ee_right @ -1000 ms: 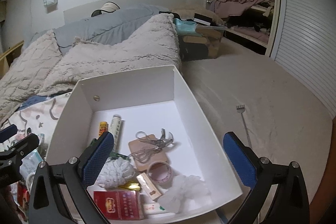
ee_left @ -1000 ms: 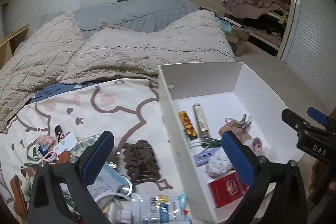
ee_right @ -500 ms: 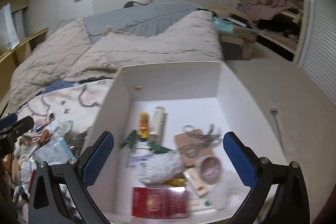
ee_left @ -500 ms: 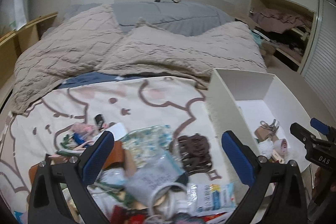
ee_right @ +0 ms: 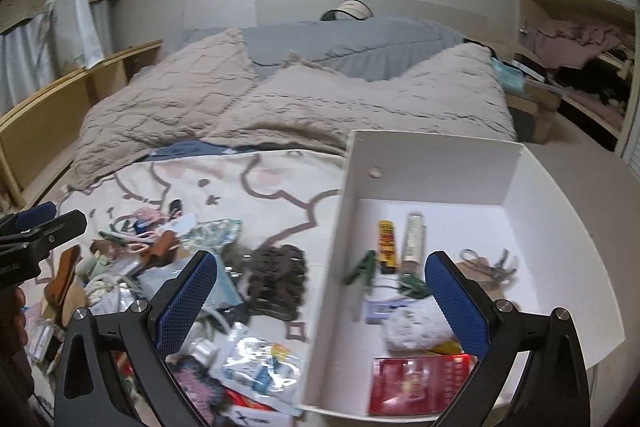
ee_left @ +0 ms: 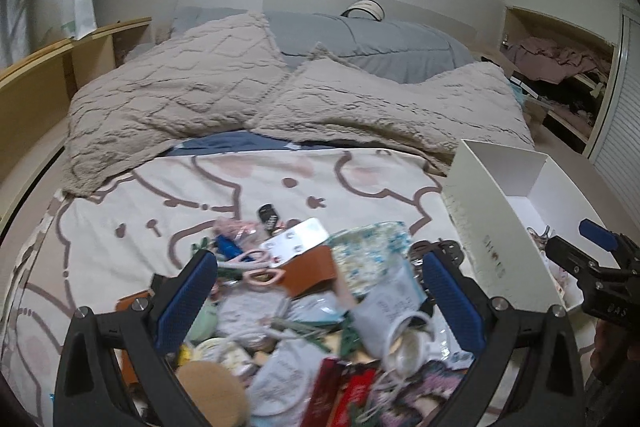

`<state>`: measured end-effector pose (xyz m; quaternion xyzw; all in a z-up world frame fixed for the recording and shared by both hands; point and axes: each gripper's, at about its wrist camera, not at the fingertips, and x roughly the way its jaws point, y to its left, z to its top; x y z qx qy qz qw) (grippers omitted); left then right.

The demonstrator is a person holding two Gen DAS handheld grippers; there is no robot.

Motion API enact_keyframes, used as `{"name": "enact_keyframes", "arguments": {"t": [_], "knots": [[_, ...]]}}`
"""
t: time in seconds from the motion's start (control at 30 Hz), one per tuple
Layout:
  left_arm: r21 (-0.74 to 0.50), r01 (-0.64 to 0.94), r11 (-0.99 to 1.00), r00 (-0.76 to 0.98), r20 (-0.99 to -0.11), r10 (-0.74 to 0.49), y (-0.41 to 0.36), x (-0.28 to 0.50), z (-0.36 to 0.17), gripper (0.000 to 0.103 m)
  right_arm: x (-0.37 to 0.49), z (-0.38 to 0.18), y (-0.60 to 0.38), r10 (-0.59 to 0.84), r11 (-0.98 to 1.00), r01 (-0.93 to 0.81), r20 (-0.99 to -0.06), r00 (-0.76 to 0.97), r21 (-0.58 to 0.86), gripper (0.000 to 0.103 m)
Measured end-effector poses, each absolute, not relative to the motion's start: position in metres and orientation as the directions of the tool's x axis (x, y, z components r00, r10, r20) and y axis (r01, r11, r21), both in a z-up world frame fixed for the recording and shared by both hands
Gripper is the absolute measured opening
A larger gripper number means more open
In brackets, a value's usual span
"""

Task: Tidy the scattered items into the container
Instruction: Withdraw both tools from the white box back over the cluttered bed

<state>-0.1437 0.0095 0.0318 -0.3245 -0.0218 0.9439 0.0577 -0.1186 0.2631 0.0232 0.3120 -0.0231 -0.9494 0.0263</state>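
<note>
Left wrist view first. Left gripper [ee_left: 316, 291] hanging over the heap of scattered clutter [ee_left: 304, 307] on the cartoon-print bedsheet [ee_left: 120, 195], jaws spread wide, nothing between them. Pink-handled scissors [ee_left: 256, 267] and a tan leather-looking flap [ee_left: 308, 269] right between the pads, around 12 o'clock of the grip. Tall white cardboard box [ee_left: 492, 227] off at 2 o'clock, with the right gripper [ee_left: 592, 255] poking in from 3 o'clock.

Biggest worry here: everything overlapping, and the lower pile too blurry to sort out. Closing on this heap could easily snag the white cable loop [ee_left: 404, 331] or a soft packet along with the target, then drag half the pile across the bed or drop bits short of the box.

Right wrist view. Right gripper [ee_right: 320, 295] also wide and empty, straddling the box's near left wall [ee_right: 328, 267]. Box already holding a yellow tube [ee_right: 387, 241], red packet [ee_right: 416, 379], white fluffy wad [ee_right: 416, 323]. Dark brown lattice piece [ee_right: 276, 279] just outside at 10 o'clock. Dropping lower from here risks a pad clipping that wall and shoving or tipping the box on the soft mattress.
</note>
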Motion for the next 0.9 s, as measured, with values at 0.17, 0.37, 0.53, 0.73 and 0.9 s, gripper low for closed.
{"name": "enact_keyframes", "arguments": {"t": [0.17, 0.37, 0.53, 0.73, 0.9], "knots": [[-0.078, -0.058, -0.995, -0.793, -0.602, 0.093, -0.021, -0.132, 0.026, 0.103, -0.118, 0.021, 0.250, -0.110, -0.994, 0.077, -0.584, -0.805, 0.080, 0.103], [-0.093, -0.019, -0.995, -0.801, -0.595, 0.071, -0.049, -0.123, 0.018, 0.103, -0.113, 0.022, 0.231, -0.164, -0.987, 0.133, -0.566, -0.808, 0.096, 0.103], [-0.107, -0.004, -0.994, -0.805, -0.589, 0.067, -0.062, -0.117, 0.013, 0.103, -0.110, 0.017, 0.211, -0.218, -0.975, 0.205, -0.581, -0.784, 0.089, 0.103], [-0.122, -0.005, -0.992, -0.798, -0.597, 0.077, -0.072, -0.107, 0.003, 0.103, -0.107, 0.000, 0.183, -0.241, -0.965, 0.256, -0.604, -0.760, 0.063, 0.103], [-0.133, -0.003, -0.991, -0.798, -0.597, 0.083, -0.079, -0.094, 0.000, 0.103, -0.104, -0.020, 0.156, -0.208, -0.959, 0.282, -0.647, -0.733, -0.011, 0.103]]}}
